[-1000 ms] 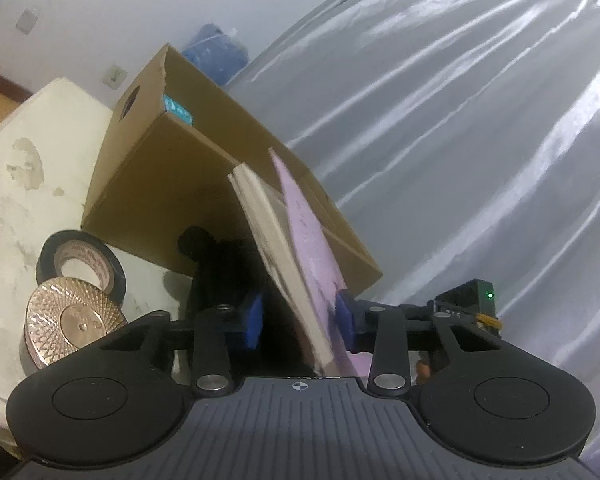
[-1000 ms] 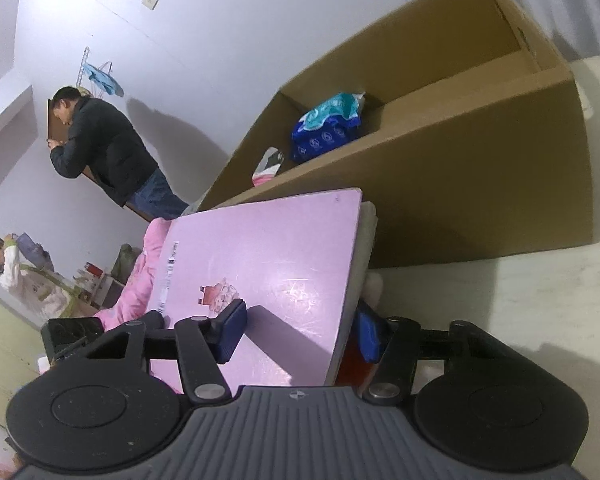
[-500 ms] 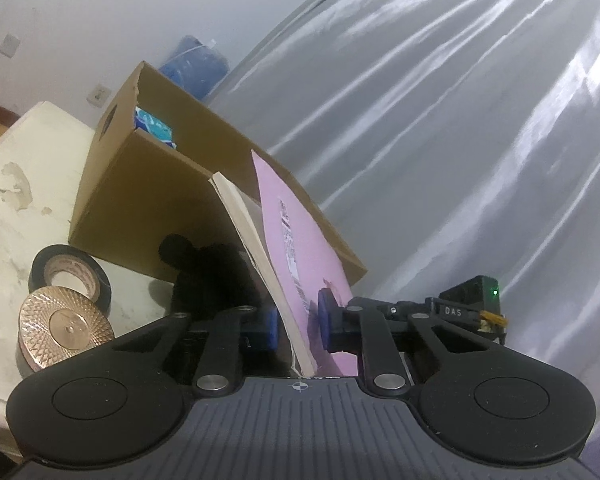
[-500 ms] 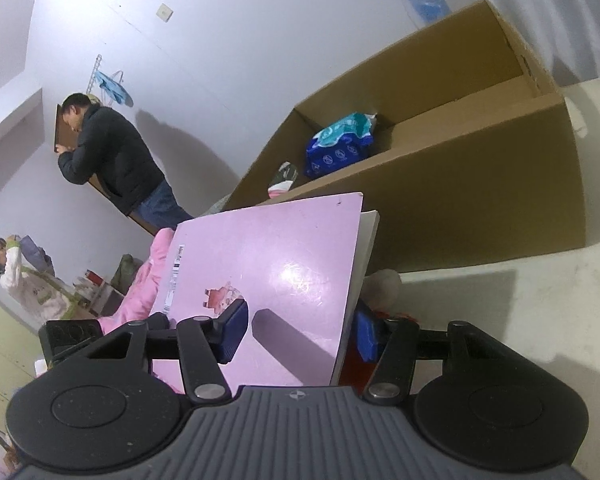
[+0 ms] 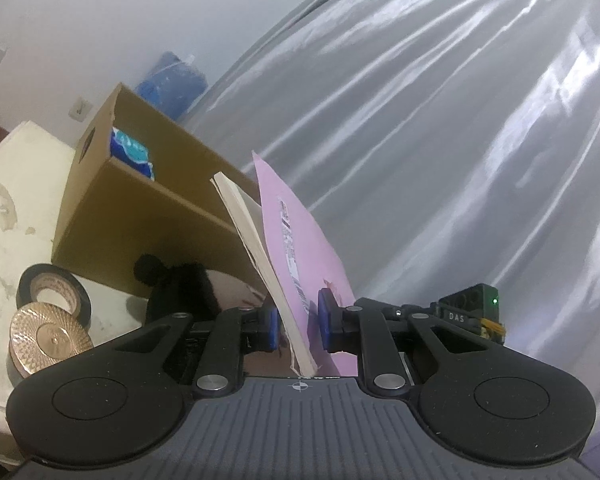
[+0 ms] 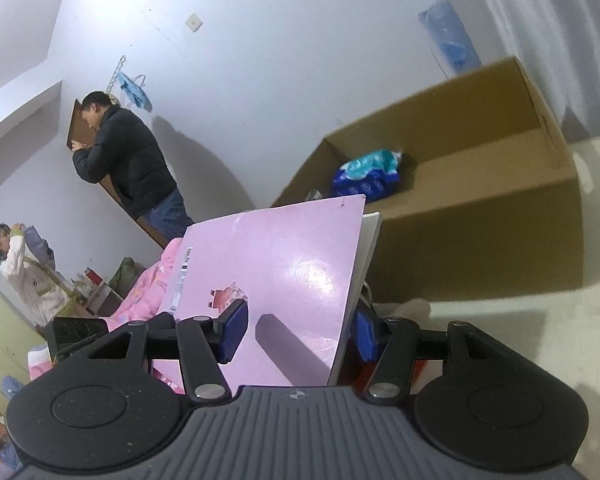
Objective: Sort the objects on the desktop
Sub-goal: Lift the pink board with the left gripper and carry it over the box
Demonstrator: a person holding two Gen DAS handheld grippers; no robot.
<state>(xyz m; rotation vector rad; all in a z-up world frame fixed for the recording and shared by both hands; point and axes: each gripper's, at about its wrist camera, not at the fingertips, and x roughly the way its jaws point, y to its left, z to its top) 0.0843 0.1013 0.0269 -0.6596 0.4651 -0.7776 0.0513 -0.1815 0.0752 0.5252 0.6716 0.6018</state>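
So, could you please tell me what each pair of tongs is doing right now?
Left tongs: shut on the pink book.
Right tongs: book between them, grip cannot be told.

The pink book (image 5: pixel 300 256) hides the cardboard box's (image 5: pixel 140 216) near corner in the left wrist view, and its lower edge disappears behind the gripper body. A black furry thing (image 5: pixel 180 284) is half hidden. The barcode label's print is unreadable.
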